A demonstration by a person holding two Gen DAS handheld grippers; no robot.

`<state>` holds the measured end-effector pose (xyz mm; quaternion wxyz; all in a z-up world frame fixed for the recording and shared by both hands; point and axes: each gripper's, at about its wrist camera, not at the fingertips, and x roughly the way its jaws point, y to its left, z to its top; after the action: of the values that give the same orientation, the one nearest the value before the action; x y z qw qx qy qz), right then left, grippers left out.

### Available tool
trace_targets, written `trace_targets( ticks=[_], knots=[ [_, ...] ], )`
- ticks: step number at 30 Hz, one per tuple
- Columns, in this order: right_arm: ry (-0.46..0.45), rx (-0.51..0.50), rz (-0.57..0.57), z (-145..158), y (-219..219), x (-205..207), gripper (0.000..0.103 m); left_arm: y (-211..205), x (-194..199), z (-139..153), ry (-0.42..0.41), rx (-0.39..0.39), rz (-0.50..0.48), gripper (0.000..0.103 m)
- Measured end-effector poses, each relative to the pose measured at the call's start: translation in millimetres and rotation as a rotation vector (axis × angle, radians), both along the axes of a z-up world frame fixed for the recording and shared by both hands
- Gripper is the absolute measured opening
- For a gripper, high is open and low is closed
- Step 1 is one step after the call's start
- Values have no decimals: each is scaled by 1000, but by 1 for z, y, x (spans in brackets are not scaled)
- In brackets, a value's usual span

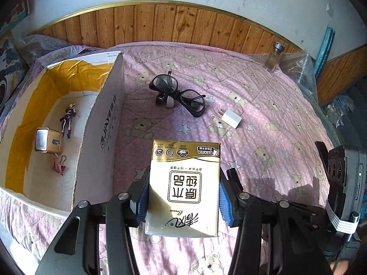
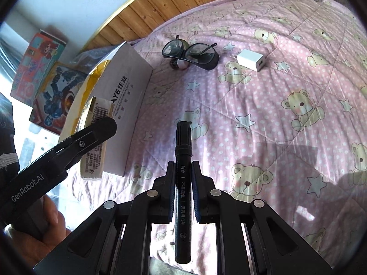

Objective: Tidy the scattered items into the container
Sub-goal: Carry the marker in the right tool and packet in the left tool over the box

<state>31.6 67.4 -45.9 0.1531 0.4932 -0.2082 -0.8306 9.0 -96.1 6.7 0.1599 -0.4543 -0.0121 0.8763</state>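
My left gripper [image 1: 183, 181] is shut on a gold and white tissue pack [image 1: 183, 190], held above the pink bedspread just right of the cardboard box [image 1: 105, 126]. The same tissue pack [image 2: 94, 137] shows side-on beside the box [image 2: 128, 105] in the right wrist view. My right gripper [image 2: 183, 171] is shut on a black marker [image 2: 183, 174] that points forward. Black glasses [image 1: 181, 91] lie over a small grey object, with a white charger [image 1: 231, 119] to their right. Inside the box lie a gold box [image 1: 48, 141], a pink binder clip [image 1: 59, 163] and a small figurine [image 1: 68, 116].
A glass bottle [image 1: 274, 56] stands at the bed's far right corner by a wood-panelled wall [image 1: 172, 25]. Bubble wrap [image 1: 298, 68] lies at the bed's right edge. Toy boxes [image 2: 45, 68] stand to the left of the bed. A hand [image 2: 45, 224] holds the left gripper.
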Motion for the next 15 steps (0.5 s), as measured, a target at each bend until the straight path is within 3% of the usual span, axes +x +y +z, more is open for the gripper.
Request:
trace_targets(
  ticks=[15],
  knots=[
    [45,19,57,26,-42,22,14,-36,25,11,17,116,1,52]
  ],
)
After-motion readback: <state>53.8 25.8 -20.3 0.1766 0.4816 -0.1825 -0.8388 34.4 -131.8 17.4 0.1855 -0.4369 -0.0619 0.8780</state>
